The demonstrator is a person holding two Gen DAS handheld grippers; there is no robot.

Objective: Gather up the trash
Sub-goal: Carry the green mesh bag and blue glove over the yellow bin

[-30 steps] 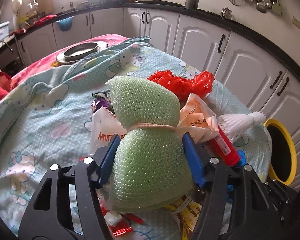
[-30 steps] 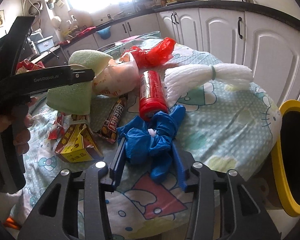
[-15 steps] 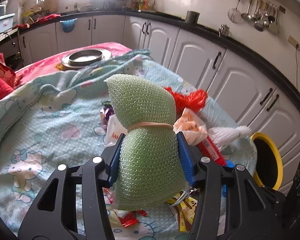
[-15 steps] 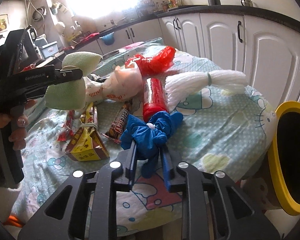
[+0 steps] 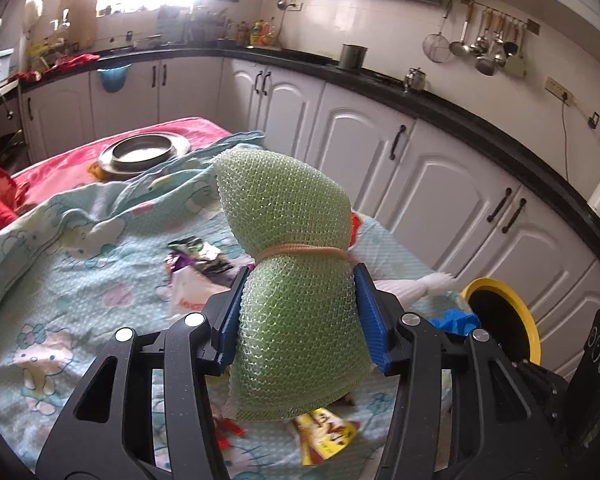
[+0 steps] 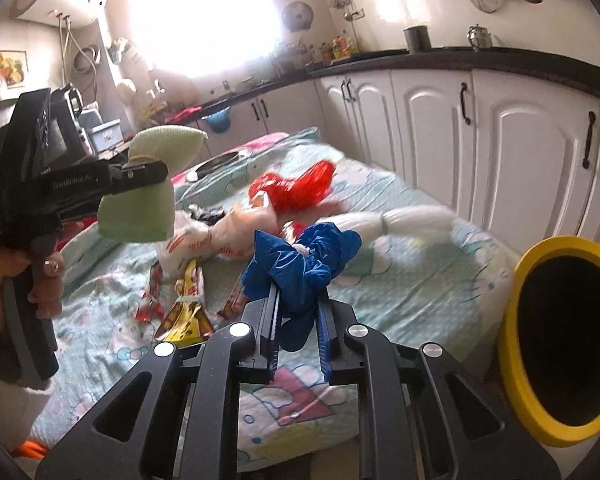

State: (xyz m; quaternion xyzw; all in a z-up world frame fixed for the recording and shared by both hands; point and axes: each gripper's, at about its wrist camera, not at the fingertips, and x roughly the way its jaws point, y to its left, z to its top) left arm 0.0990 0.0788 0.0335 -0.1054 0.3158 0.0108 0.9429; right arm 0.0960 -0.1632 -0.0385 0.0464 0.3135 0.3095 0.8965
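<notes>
My left gripper (image 5: 298, 312) is shut on a green foam-net bundle (image 5: 288, 264) tied with a rubber band, held above the table; it also shows in the right wrist view (image 6: 140, 204). My right gripper (image 6: 296, 304) is shut on a crumpled blue plastic bag (image 6: 304, 256), lifted off the cloth. A yellow-rimmed trash bin (image 6: 560, 332) stands off the table's right edge; it also shows in the left wrist view (image 5: 500, 320). On the table lie a red plastic bag (image 6: 296, 188), a white foam-net bundle (image 6: 404, 220), a pale printed bag (image 6: 220, 236) and yellow wrappers (image 6: 184, 312).
The table has a Hello Kitty cloth (image 5: 60, 280) with a metal dish (image 5: 144, 154) at its far end. White kitchen cabinets (image 5: 420, 184) run close behind the table and bin. A purple wrapper (image 5: 196, 260) lies mid-table.
Both grippers have risen from the table with their loads. The right gripper closed tighter on the blue bag and lifted it; the left carried the green bundle higher.
</notes>
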